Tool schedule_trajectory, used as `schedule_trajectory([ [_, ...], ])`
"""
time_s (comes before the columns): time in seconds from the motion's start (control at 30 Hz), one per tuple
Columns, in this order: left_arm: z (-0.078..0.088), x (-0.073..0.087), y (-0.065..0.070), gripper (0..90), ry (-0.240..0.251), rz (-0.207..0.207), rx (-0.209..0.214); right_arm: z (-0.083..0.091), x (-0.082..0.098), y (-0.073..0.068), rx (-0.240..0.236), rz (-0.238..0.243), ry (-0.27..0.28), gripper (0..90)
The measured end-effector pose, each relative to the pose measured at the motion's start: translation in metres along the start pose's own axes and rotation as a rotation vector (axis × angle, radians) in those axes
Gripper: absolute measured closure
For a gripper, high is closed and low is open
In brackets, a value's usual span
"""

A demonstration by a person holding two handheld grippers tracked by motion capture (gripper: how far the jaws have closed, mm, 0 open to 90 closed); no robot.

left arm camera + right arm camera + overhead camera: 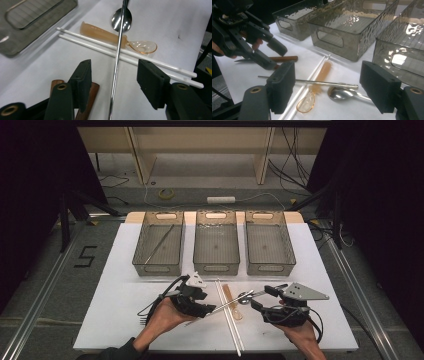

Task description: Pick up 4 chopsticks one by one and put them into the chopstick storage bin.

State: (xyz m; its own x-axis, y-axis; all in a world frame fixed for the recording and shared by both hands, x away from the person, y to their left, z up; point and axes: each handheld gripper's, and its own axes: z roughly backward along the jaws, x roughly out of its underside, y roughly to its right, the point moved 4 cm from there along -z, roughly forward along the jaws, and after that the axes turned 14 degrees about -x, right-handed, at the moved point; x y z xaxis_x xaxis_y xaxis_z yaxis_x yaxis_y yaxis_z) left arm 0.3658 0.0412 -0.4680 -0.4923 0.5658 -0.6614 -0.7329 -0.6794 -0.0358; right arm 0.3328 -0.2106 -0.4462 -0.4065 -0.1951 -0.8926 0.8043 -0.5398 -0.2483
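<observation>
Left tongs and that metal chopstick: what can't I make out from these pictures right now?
- Metal chopstick: left gripper view, near end cut off by the bottom edge; it lies between the left tongs, pads apart from it.
- Wooden-handled utensil: left gripper view, mostly hidden behind the left jaw.
- Steel spoon: high view, too small to tell whether it touches the right tongs.
</observation>
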Motion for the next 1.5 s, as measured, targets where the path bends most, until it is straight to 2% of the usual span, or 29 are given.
schedule_trajectory([
  [0.1, -0.004, 0.0, 0.004, 50.2, -0.01, 0.002, 0.01, 0.0, 0.0, 0.0, -0.001, 0.004, -0.006, 29.5],
  [0.2, -0.009, 0.003, 0.005, 52.4, -0.031, 0.015, 0.039, 0.0, 0.0, 0.0, 0.0, 0.005, -0.005, 29.6],
  [0.5, -0.023, 0.003, 0.014, 61.7, -0.07, -0.024, 0.031, -0.001, 0.001, 0.0, -0.006, 0.004, -0.005, 29.6],
  [0.63, -0.026, 0.004, 0.016, 64.6, -0.072, -0.046, 0.022, -0.001, 0.001, -0.001, -0.008, 0.005, -0.006, 29.6],
  [0.77, -0.029, 0.004, 0.018, 67.0, -0.081, -0.052, 0.03, -0.001, 0.001, -0.001, -0.012, 0.006, -0.007, 29.6],
  [1.0, -0.036, 0.004, 0.016, 70.6, -0.085, -0.049, 0.012, -0.001, 0.001, -0.001, -0.015, 0.0, -0.006, 29.6],
  [1.27, -0.044, 0.004, 0.016, 73.6, -0.108, -0.074, 0.006, -0.001, 0.001, 0.0, -0.015, 0.002, -0.008, 29.7],
  [1.33, -0.046, 0.003, 0.018, 73.6, -0.105, -0.066, 0.013, -0.001, 0.001, 0.0, -0.014, 0.003, -0.009, 29.6],
  [1.5, -0.049, 0.004, 0.017, 75.3, -0.12, -0.095, 0.007, -0.001, 0.001, 0.0, -0.012, 0.005, -0.012, 29.7],
])
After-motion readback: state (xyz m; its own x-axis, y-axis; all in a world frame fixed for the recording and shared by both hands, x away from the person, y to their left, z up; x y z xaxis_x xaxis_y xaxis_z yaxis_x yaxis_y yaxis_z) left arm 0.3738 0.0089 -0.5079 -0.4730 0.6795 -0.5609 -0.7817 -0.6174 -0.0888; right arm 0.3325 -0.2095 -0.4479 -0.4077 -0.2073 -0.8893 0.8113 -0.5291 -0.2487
